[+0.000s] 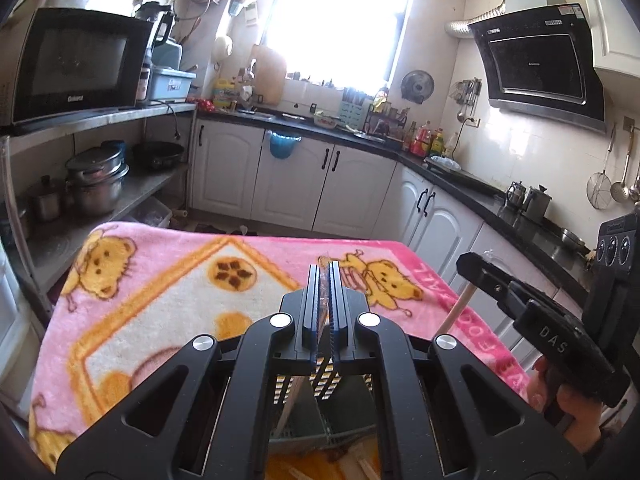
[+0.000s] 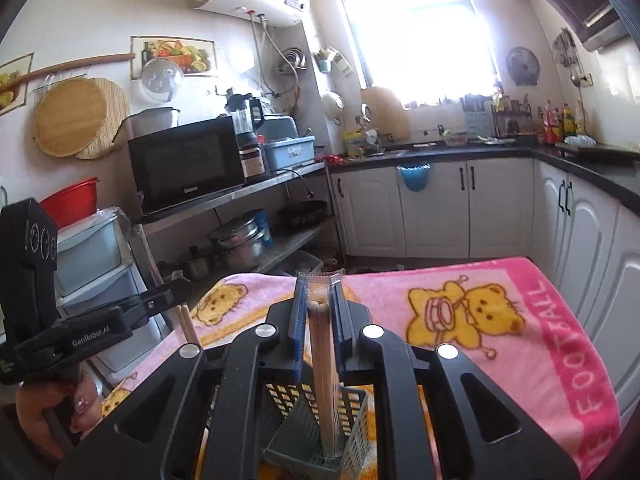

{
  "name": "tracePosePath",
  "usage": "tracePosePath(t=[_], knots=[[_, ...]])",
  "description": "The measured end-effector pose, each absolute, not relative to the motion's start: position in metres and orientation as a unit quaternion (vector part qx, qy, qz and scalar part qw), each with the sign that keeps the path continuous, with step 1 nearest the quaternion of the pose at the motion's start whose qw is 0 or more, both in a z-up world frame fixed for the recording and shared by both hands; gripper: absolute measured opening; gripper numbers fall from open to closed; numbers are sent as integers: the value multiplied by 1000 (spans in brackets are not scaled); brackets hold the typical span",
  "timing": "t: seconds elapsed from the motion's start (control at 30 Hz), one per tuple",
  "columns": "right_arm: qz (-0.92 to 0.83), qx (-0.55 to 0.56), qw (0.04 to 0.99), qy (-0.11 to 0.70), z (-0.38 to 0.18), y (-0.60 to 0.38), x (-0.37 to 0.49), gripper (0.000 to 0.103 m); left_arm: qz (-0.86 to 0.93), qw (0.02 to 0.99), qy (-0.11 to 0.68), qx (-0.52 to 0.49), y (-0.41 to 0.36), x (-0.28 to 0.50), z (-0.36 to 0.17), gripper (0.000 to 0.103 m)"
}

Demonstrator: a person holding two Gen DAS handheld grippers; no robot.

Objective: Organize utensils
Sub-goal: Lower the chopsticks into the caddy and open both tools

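Observation:
My right gripper (image 2: 319, 300) is shut on a clear-wrapped pair of wooden chopsticks (image 2: 324, 368). They hang straight down into a grey-green slotted utensil basket (image 2: 352, 420) on the pink blanket. My left gripper (image 1: 324, 280) is shut on a thin clear-wrapped pack of chopsticks (image 1: 322, 308), held over the same basket (image 1: 320, 428). From the right wrist view the left gripper (image 2: 176, 288) sits at the left, with its chopsticks (image 2: 188, 326) hanging below. From the left wrist view the right gripper (image 1: 472, 264) sits at the right, with its chopsticks (image 1: 456, 312) below.
The pink bear blanket (image 1: 168, 300) covers the table. More wooden utensils (image 1: 360, 464) lie beside the basket at the near edge. White cabinets (image 2: 436, 208), a steel shelf with a microwave (image 2: 188, 164) and pots (image 2: 240, 244) surround the table.

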State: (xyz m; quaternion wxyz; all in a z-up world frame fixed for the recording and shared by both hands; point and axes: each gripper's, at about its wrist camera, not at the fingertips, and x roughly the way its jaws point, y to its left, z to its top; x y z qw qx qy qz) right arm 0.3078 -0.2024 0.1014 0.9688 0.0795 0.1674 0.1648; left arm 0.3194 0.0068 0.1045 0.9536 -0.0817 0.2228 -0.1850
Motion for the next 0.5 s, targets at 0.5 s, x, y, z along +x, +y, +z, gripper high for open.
tracePosePath(t=[0.5], knots=[[160, 98, 965, 184, 99, -216, 275, 54, -174, 950, 239, -98, 18, 298, 93, 25]])
